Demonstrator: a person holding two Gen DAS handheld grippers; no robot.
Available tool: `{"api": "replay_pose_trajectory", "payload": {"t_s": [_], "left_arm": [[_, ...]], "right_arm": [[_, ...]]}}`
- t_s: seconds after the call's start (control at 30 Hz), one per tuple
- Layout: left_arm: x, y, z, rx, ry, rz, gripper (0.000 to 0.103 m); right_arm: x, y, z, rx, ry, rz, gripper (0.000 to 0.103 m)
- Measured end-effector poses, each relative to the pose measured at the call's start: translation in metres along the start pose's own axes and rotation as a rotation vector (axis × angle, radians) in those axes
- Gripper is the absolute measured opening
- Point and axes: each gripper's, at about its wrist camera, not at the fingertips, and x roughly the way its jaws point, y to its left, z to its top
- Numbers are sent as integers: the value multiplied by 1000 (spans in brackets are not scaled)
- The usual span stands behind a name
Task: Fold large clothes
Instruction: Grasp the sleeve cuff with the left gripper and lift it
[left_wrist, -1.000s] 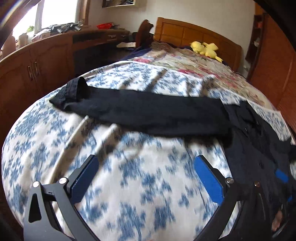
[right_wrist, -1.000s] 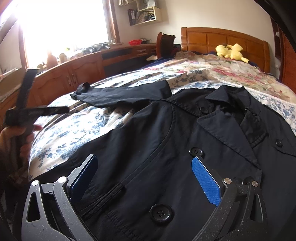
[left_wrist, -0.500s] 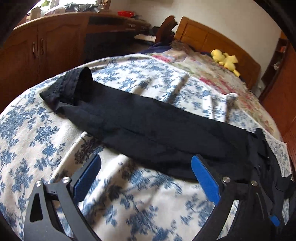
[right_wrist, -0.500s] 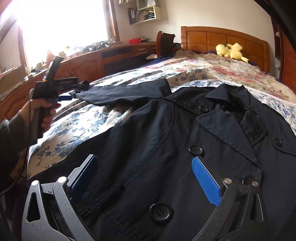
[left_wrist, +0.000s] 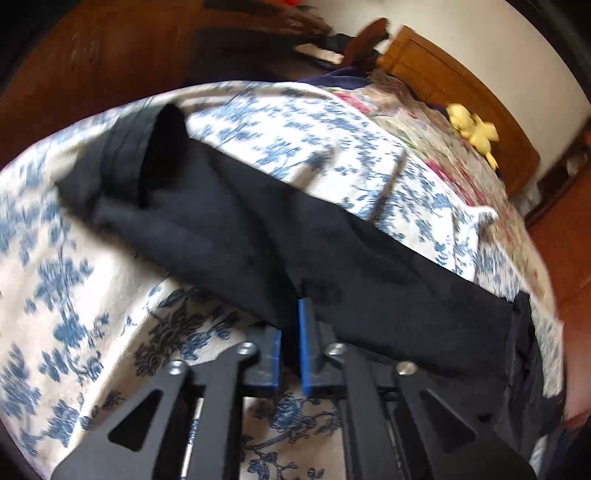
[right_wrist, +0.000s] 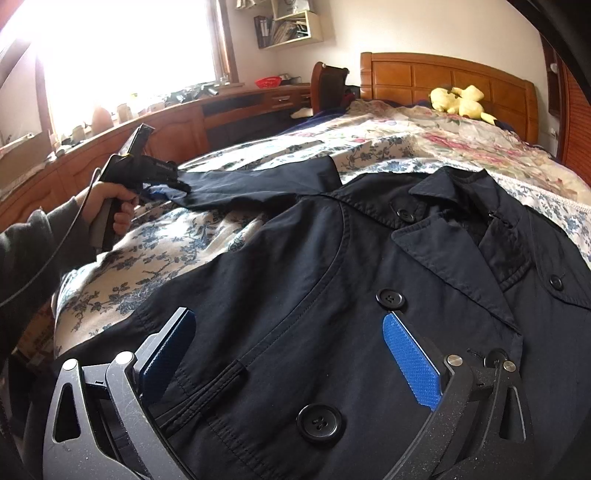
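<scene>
A black double-breasted coat (right_wrist: 332, 277) lies face up on the blue-flowered bed cover (right_wrist: 166, 251). Its sleeve (left_wrist: 258, 229) stretches out to the left, with the cuff (left_wrist: 147, 158) at the far end. My left gripper (left_wrist: 290, 317) is shut on the sleeve's near edge, and dark cloth shows between the blue pads (left_wrist: 306, 332). In the right wrist view the left gripper (right_wrist: 177, 182) sits at the sleeve (right_wrist: 258, 181), held by a hand (right_wrist: 110, 199). My right gripper (right_wrist: 290, 315) stands open low over the coat's front, and its jaws grip nothing.
A yellow plush toy (right_wrist: 458, 101) lies by the wooden headboard (right_wrist: 443, 77). Wooden cabinets (right_wrist: 177, 133) run along the bed's left side under a bright window. A chair (right_wrist: 328, 85) stands at the far end of them. A pink-flowered quilt (right_wrist: 461, 144) covers the far half of the bed.
The left gripper moved forward and down to the sleeve and went from wide open to shut on its edge. The right gripper and the coat's body stayed still.
</scene>
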Motion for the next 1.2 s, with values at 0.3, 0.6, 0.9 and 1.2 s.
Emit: {"api": "replay_pose_trajectory", "payload": {"t_s": [0.3, 0.6, 0.9, 1.2], "left_arm": [[-81, -106, -18, 359, -118, -34, 0], [-123, -132, -64, 453, -92, -64, 7], [-150, -89, -102, 438, -112, -63, 53], [-100, -30, -77, 346, -86, 37, 55]], "right_arm": [[0, 0, -2, -11, -14, -12, 103], [-2, 1, -2, -9, -19, -13, 103], [-1, 2, -1, -15, -18, -17, 103], [0, 3, -2, -19, -14, -22, 103]]}}
